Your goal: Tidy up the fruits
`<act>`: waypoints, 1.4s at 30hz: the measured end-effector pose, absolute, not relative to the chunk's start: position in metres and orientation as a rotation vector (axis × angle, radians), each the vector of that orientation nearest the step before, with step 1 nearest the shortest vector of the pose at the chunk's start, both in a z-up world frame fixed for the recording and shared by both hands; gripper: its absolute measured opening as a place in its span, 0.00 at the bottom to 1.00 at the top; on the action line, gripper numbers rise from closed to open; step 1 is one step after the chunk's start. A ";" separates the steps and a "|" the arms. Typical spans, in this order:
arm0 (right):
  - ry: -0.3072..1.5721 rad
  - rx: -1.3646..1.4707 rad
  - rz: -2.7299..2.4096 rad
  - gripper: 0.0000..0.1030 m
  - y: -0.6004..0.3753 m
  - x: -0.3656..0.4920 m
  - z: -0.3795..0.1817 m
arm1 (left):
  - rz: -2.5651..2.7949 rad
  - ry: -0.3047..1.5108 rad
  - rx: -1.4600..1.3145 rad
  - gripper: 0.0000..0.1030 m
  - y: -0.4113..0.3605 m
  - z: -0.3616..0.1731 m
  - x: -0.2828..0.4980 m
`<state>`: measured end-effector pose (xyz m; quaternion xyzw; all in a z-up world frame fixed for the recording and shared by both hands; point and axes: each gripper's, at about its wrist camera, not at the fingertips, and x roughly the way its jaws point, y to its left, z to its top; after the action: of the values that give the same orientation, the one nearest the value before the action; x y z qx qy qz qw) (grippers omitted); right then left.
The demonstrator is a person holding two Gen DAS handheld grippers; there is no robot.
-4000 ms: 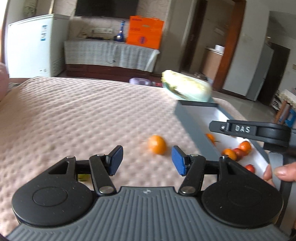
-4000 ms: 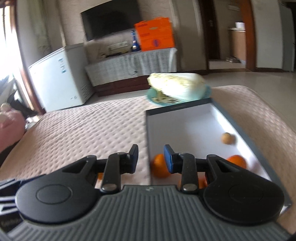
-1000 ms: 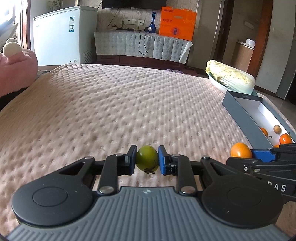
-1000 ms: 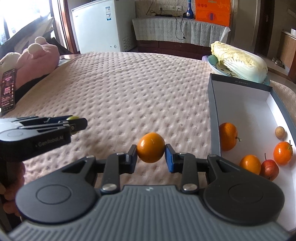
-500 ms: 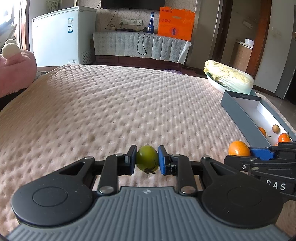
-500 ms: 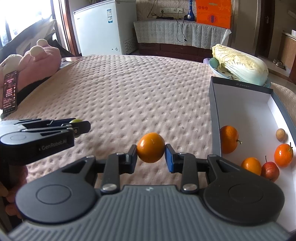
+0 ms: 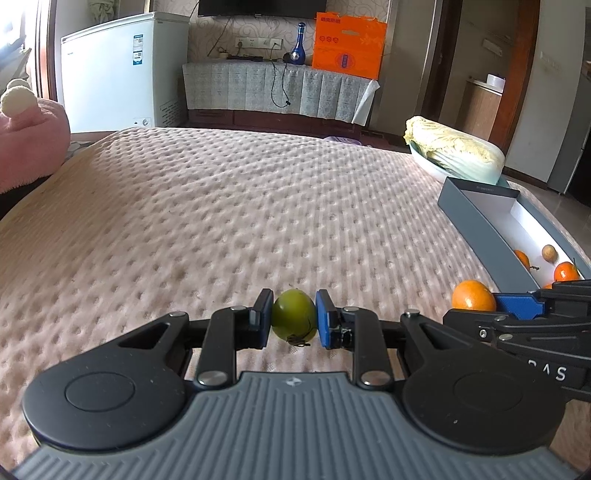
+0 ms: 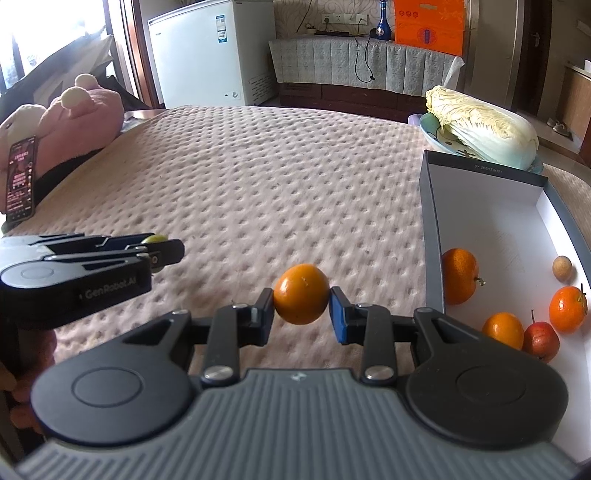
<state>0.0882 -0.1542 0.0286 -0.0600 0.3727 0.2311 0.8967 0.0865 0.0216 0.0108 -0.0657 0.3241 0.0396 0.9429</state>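
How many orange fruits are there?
4: one round orange fruit in the right claw; three in the grey cardboard box, at. Others may be hidden.

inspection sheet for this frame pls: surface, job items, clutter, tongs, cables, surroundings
Surface: pink dimpled bedspread, bare in the middle.
Job's things: grey box at the right, white inside, holding three oranges, a red fruit and a small brown fruit; green fruit and orange are held outside it.
Clutter: napa cabbage on a plate behind the box; pink plush toy and phone at the left edge.
Tongs: left tongs shut on the green fruit; right tongs shut on the orange.
Cables: black cord hanging over the far cabinet's cloth.
Surroundings: white chest freezer, orange carton, blue bottle.
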 end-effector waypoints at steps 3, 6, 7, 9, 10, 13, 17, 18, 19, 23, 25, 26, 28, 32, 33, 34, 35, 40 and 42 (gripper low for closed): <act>0.774 -0.127 0.479 0.34 -0.154 0.088 0.029 | 0.080 0.660 -0.132 0.28 0.021 0.011 0.087; 0.775 -0.129 0.480 0.34 -0.154 0.088 0.028 | 0.081 0.660 -0.133 0.28 0.021 0.011 0.087; 0.776 -0.129 0.480 0.34 -0.154 0.088 0.028 | 0.080 0.660 -0.133 0.28 0.020 0.011 0.086; 0.775 -0.129 0.480 0.34 -0.154 0.088 0.029 | 0.081 0.658 -0.131 0.28 0.020 0.011 0.086; 0.775 -0.129 0.480 0.34 -0.154 0.088 0.029 | 0.080 0.657 -0.131 0.28 0.020 0.011 0.086; 0.774 -0.127 0.479 0.34 -0.154 0.088 0.029 | 0.080 0.657 -0.132 0.28 0.020 0.011 0.086; 0.768 -0.124 0.476 0.34 -0.155 0.088 0.029 | 0.076 0.655 -0.134 0.28 0.019 0.013 0.086; 0.768 -0.122 0.475 0.34 -0.155 0.088 0.030 | 0.075 0.654 -0.133 0.28 0.019 0.013 0.086; 0.767 -0.122 0.475 0.34 -0.156 0.088 0.030 | 0.072 0.654 -0.132 0.28 0.018 0.013 0.086; 0.763 -0.123 0.473 0.34 -0.158 0.087 0.031 | 0.066 0.657 -0.129 0.28 0.014 0.013 0.087; 0.759 -0.119 0.469 0.34 -0.160 0.087 0.032 | 0.064 0.658 -0.129 0.28 0.013 0.013 0.088; 0.759 -0.117 0.469 0.34 -0.161 0.087 0.032 | 0.064 0.659 -0.128 0.28 0.012 0.013 0.088; 0.760 -0.116 0.467 0.34 -0.162 0.087 0.032 | 0.063 0.658 -0.127 0.28 0.012 0.013 0.089; 0.760 -0.118 0.469 0.34 -0.163 0.087 0.032 | 0.061 0.659 -0.128 0.28 0.010 0.013 0.088; 0.760 -0.117 0.468 0.34 -0.163 0.087 0.032 | 0.060 0.659 -0.128 0.28 0.010 0.013 0.088; 0.759 -0.115 0.468 0.34 -0.164 0.087 0.032 | 0.058 0.659 -0.127 0.28 0.008 0.013 0.089; 0.758 -0.114 0.468 0.34 -0.164 0.087 0.032 | 0.056 0.659 -0.126 0.28 0.007 0.013 0.089; 0.759 -0.115 0.468 0.34 -0.166 0.087 0.032 | 0.050 0.659 -0.125 0.28 0.003 0.012 0.090; 0.761 -0.115 0.468 0.34 -0.167 0.087 0.032 | 0.049 0.661 -0.126 0.28 0.003 0.012 0.090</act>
<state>0.0873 -0.1671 0.0317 -0.0553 0.3678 0.2263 0.9003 0.0903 0.0034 0.0125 -0.0620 0.3242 0.0241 0.9437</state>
